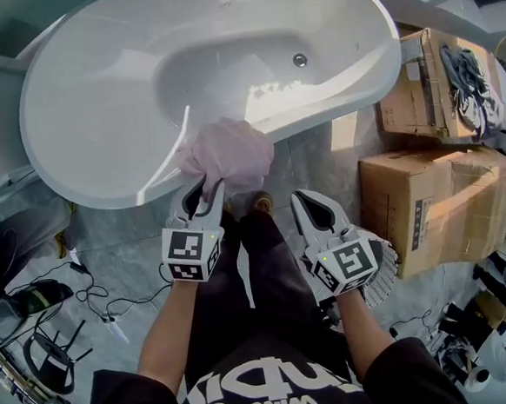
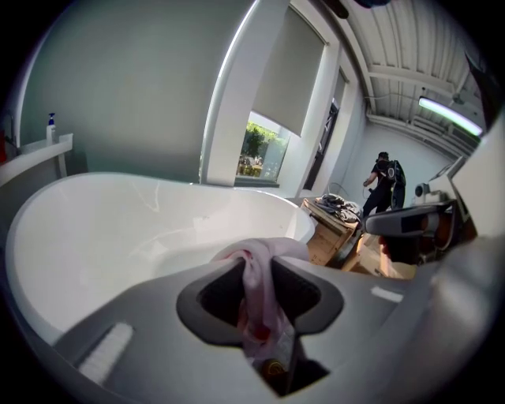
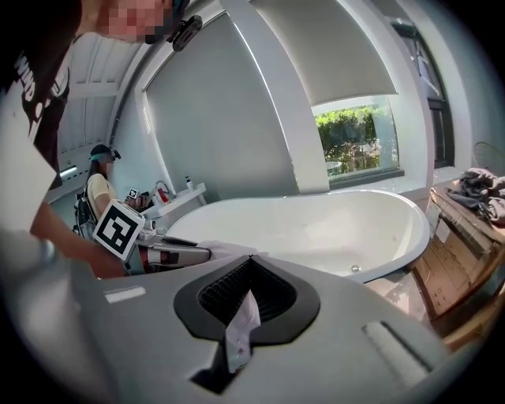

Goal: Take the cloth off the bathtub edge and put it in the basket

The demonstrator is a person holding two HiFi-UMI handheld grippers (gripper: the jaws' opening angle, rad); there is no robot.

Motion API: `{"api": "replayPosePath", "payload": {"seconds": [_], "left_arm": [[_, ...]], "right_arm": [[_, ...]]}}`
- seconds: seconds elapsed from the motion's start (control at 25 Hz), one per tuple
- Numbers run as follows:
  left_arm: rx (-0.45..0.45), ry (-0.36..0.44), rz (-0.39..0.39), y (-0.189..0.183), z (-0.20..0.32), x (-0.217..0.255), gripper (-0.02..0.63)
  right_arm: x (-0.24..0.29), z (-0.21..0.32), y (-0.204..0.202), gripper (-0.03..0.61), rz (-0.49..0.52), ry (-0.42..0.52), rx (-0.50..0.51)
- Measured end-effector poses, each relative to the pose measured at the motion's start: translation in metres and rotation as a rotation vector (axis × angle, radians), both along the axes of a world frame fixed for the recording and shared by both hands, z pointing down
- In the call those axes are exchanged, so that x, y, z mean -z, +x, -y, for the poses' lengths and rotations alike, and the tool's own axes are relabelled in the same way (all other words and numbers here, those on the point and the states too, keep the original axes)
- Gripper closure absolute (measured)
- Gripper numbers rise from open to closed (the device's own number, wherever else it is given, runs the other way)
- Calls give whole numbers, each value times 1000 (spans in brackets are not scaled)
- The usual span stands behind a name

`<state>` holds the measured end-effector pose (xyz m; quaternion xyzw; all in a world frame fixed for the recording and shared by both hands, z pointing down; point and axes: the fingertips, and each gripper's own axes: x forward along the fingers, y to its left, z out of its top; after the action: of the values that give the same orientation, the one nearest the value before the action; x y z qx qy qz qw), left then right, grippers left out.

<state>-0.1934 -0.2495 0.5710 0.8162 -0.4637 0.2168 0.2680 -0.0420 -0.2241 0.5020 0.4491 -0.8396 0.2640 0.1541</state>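
The white bathtub fills the upper part of the head view, and everything else lies around it. The pink cloth is draped over the tub's near rim, about midway along that edge, bunched into a soft heap that hangs partly over the outside. The left gripper reaches up to that rim from the floor side and is clenched on the cloth: in the left gripper view a fold of pink fabric runs down between the two jaws, squeezed from both sides. The right gripper hangs just outside the tub, below the rim and beside the left one, not touching the cloth or the tub. Its jaws are pressed together at the tips; a small white scrap sits in the hollow behind them, and what it is cannot be told. Off the tub's right end, on the grey floor, stand two cardboard boxes, the one farther from the person carrying a heap of clothes. Below the tub's left end, black cables trail across the floor.
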Motion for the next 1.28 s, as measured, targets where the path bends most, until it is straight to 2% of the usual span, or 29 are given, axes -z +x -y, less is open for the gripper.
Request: {"api": "replayPosePath", "payload": {"seconds": [0.4, 0.76, 1.0, 1.28], "left_arm": [[-59, 97, -33, 15, -11, 100, 515], [-112, 206, -28, 20, -15, 181, 515], [-149, 265, -21, 27, -20, 221, 515], [-170, 293, -30, 26, -24, 239, 515]], "right_arm": [[75, -13, -7, 569, 34, 66, 21], [140, -14, 4, 569, 22, 177, -6], [175, -17, 3, 569, 25, 248, -18], [191, -18, 5, 569, 21, 299, -48]]}}
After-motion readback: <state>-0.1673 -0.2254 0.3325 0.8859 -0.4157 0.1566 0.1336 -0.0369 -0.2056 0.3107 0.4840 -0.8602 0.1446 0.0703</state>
